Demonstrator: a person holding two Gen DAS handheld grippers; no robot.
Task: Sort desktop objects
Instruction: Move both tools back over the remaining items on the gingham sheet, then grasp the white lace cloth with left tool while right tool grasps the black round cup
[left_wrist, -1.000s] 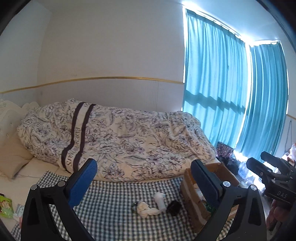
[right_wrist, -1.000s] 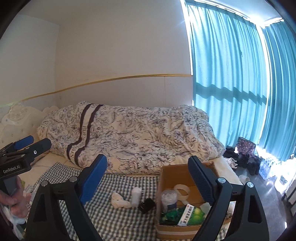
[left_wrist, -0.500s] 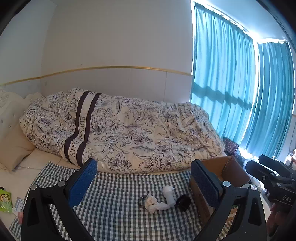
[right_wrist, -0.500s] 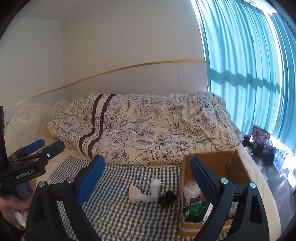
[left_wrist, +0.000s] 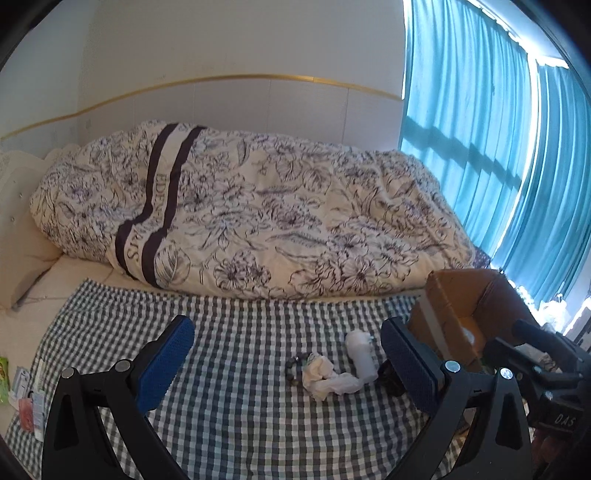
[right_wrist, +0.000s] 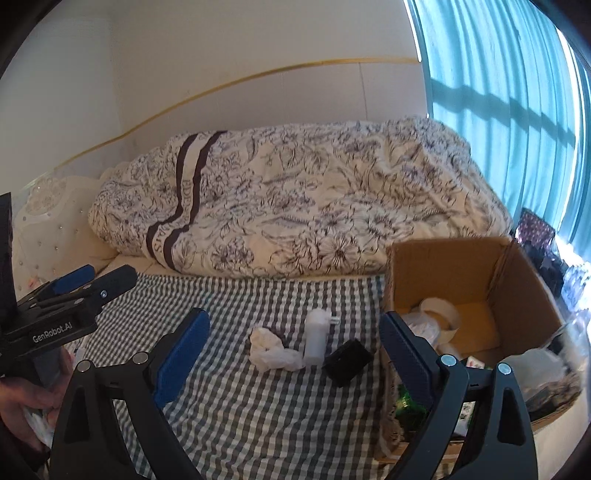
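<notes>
L gripper (left_wrist: 286, 363): blue-padded jaws spread wide, nothing between, hovering over green-and-white checked cloth (left_wrist: 229, 413). R gripper (right_wrist: 293, 349): same, jaws wide apart, empty.

Between the R jaws on the cloth, a cluster: crumpled white tissue wad (right_wrist: 271, 350), touching or just beside small white plastic bottle (right_wrist: 316, 338) lying on its side, then a black boxy object (right_wrist: 347, 357) just R of bottle; type unclear. From L cam the black object is mostly hidden behind R finger. Small dark beaded item (left_wrist: 295, 363) peeks out beside tissue, hard to ID.

Open brown cardboard box (right_wrist: 454, 266) at cloth's R edge; holds roll of tape (right_wrist: 441, 314), plastic, green item; contents partly blocked by finger. Floral duvet (right_wrist: 295, 206) behind. Packets at L cam's left edge cut off.
</notes>
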